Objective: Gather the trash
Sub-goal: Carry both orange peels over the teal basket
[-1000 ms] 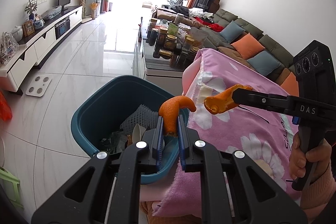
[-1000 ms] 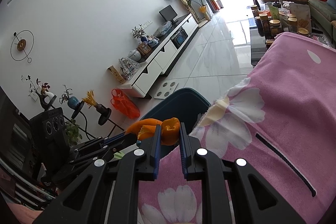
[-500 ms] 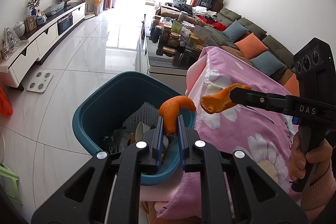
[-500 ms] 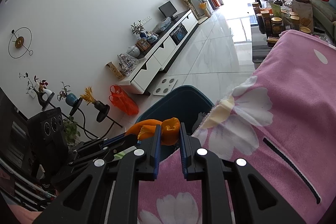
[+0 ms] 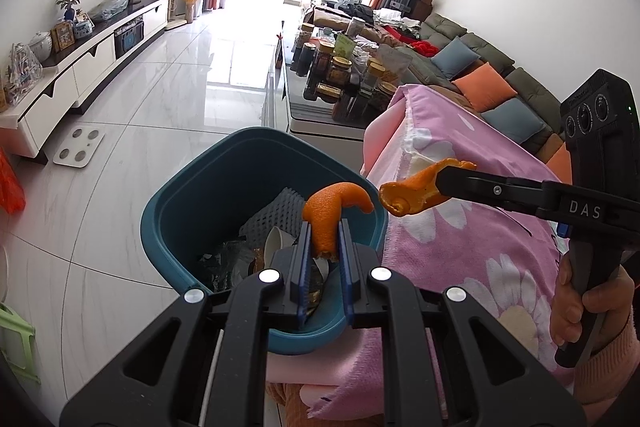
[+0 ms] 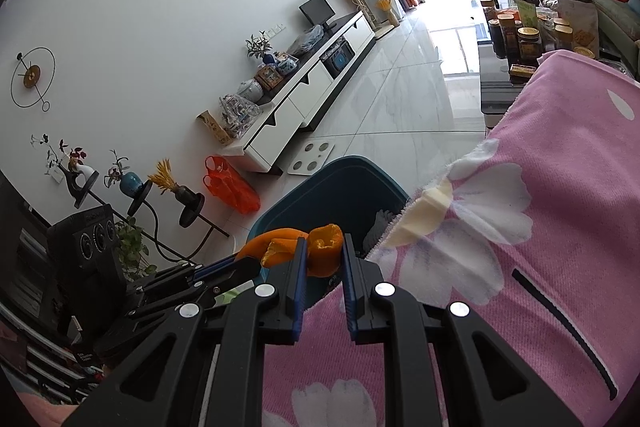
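Observation:
My left gripper (image 5: 324,233) is shut on a curled orange peel (image 5: 330,209) and holds it above the near rim of the teal trash bin (image 5: 192,195). The bin holds white foam netting and other scraps. My right gripper (image 6: 323,247) is shut on a second orange peel (image 6: 326,254); it shows in the left wrist view (image 5: 416,187) just right of the bin, over the edge of the pink flowered cloth (image 5: 472,251). The left gripper also shows in the right wrist view (image 6: 244,265) with its peel (image 6: 276,241).
The bin stands on the white tile floor beside the cloth-covered surface. A low table with several jars (image 5: 340,75) lies beyond it. A white scale (image 5: 80,147), a TV cabinet (image 5: 92,63) and an orange bag (image 6: 230,189) are at the left. A sofa with cushions (image 5: 484,87) is at the right.
Both grippers have shifted slightly, each still holding its peel. The right gripper's peel has edged closer to the bin's rim.

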Demonstrator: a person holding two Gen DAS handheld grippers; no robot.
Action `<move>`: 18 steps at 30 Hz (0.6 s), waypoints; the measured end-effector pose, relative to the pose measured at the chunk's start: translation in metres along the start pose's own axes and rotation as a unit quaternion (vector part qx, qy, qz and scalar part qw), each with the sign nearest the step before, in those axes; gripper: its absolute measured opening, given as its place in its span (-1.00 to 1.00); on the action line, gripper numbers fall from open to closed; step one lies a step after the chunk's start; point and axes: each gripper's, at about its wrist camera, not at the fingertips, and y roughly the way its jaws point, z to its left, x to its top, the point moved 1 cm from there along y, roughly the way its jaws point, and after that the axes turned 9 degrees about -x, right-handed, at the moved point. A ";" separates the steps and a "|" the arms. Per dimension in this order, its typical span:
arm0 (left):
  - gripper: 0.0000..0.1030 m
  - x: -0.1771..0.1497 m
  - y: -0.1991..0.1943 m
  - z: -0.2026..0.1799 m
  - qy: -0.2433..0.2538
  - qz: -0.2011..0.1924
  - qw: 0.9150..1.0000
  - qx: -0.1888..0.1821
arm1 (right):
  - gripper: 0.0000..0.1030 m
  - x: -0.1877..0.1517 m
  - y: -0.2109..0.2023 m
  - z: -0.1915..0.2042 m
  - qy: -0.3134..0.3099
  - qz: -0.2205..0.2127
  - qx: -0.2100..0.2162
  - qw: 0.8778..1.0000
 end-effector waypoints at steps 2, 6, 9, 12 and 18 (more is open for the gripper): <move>-0.74 -0.001 0.001 0.000 -0.002 0.000 1.000 0.001 | -0.71 0.000 0.001 0.002 -0.001 0.001 -0.001 1.000; -0.74 -0.001 0.004 0.003 -0.006 0.002 1.000 0.003 | -0.71 0.001 0.005 0.005 -0.003 0.004 -0.004 1.000; -0.74 -0.002 0.007 0.005 -0.010 0.004 1.000 0.004 | -0.71 0.002 0.008 0.007 -0.005 0.007 -0.005 1.000; -0.74 -0.003 0.008 0.007 -0.012 0.005 1.000 0.005 | -0.71 0.002 0.010 0.009 -0.007 0.010 -0.008 1.000; -0.74 -0.003 0.011 0.010 -0.014 0.006 1.000 0.006 | -0.71 0.003 0.012 0.010 -0.007 0.011 -0.010 1.000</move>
